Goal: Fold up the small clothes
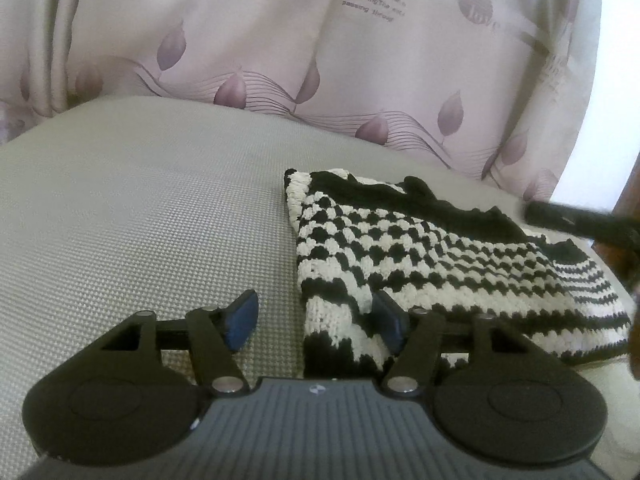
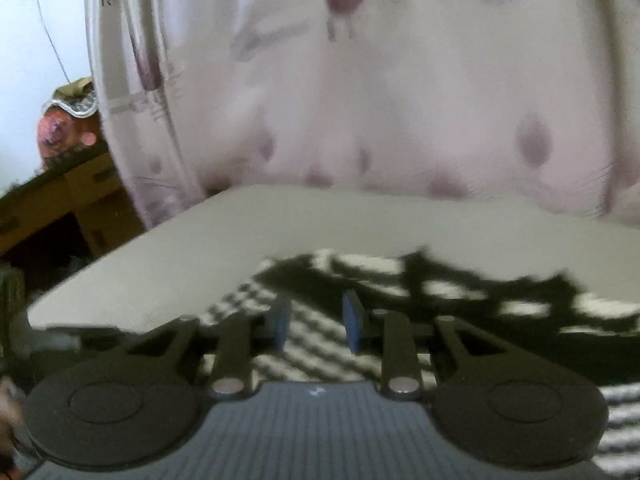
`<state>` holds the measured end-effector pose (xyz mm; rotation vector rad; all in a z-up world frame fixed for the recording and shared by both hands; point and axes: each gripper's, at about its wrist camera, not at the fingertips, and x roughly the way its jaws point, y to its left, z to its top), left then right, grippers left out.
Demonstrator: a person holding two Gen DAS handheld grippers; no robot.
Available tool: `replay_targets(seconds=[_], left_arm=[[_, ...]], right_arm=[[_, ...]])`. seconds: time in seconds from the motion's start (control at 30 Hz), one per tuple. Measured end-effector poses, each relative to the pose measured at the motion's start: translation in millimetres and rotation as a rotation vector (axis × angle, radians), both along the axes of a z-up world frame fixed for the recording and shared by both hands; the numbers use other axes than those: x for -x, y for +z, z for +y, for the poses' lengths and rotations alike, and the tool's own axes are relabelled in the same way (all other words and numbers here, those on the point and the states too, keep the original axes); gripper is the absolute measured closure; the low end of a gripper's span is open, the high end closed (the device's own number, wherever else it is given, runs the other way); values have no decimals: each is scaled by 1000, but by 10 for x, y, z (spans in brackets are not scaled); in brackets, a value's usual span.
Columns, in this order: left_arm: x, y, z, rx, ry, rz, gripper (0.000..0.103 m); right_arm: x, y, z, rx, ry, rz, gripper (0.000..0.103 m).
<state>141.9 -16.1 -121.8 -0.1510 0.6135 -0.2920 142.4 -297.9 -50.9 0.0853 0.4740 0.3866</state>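
Note:
A small black-and-white knitted garment (image 1: 420, 264) lies flat on a grey textured table (image 1: 140, 220). My left gripper (image 1: 316, 320) is open, low at the garment's near left corner, its right pad (image 1: 390, 326) on the knit edge and its left pad (image 1: 242, 320) over bare table. In the blurred right wrist view my right gripper (image 2: 318, 326) is open above the garment (image 2: 400, 300), with nothing between its blue pads (image 2: 282, 324). Part of the right gripper (image 1: 580, 220) shows dark at the far right of the left wrist view.
A pale curtain (image 1: 320, 60) with purple leaf prints hangs close behind the table's far edge. In the right wrist view, brown cardboard boxes (image 2: 88, 196) and clutter stand beyond the table's left edge (image 2: 120, 256).

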Motion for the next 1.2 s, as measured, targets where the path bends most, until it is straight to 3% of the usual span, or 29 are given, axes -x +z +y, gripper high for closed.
replay_targets(seconds=[0.17,0.37,0.47,0.57,0.63,0.77,0.97,1.1,1.2], left_arm=[[6,3,-5,-11,7,-4,37],[1,7,-22,-25,22,-3,31],[-1,7,-43,-37,28,-4,29],[-6,7,-38,-37,37,-2,20],[-4,17,19,5,20,-1,6],[26,102,287,155,2,-36,2],[-400,235,414,248,-114,80,3],[-836,139,339,201,-182,166,17],[-1106,37,329,229,-214,224,24]], right_arm=[[300,-151,-596,84,-200,8,74],[470,-491,-1256,156,-393,75,62],[546,-631,-1331,143,-388,53,59],[565,-660,-1315,152,-380,46,54],[574,-653,-1324,142,-374,51,53],[556,-653,-1406,62,-327,58,39],[524,-648,-1373,67,-324,57,38],[530,-648,-1389,51,-321,56,37],[529,-651,-1391,42,-317,54,35]])
